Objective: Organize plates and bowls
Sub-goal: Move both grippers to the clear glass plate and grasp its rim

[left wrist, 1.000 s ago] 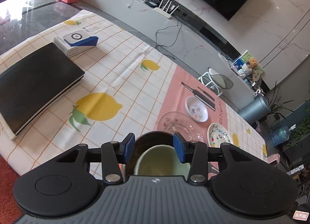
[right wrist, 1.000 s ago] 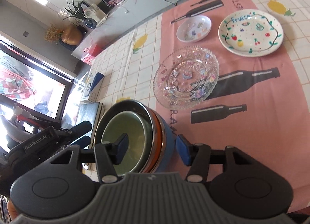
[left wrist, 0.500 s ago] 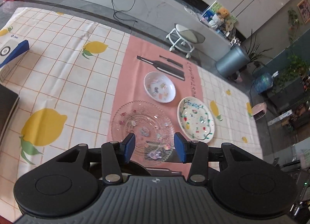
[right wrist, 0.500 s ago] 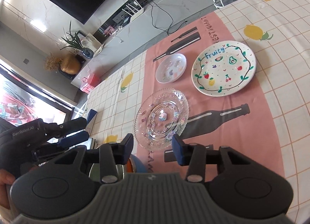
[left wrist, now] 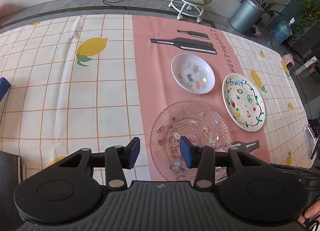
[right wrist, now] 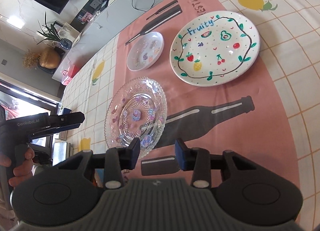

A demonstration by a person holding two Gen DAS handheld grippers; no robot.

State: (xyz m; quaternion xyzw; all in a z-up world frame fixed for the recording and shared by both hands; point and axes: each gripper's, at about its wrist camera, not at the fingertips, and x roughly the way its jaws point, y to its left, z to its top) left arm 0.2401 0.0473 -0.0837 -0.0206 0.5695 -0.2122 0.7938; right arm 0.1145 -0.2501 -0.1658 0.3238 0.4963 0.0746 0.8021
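both the left gripper (left wrist: 159,155) and right gripper (right wrist: 156,155) hang spread and empty, the clear beaded glass plate (left wrist: 190,141) just ahead of their tips.

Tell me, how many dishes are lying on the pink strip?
3: glass plate nearest the grippers, white bowl behind it, Fruity plate to their right. Others may be hidden under the grippers.

The glass plate's (left wrist: 190,137) near rim is hidden behind the left gripper (left wrist: 159,152), perhaps touching nothing.
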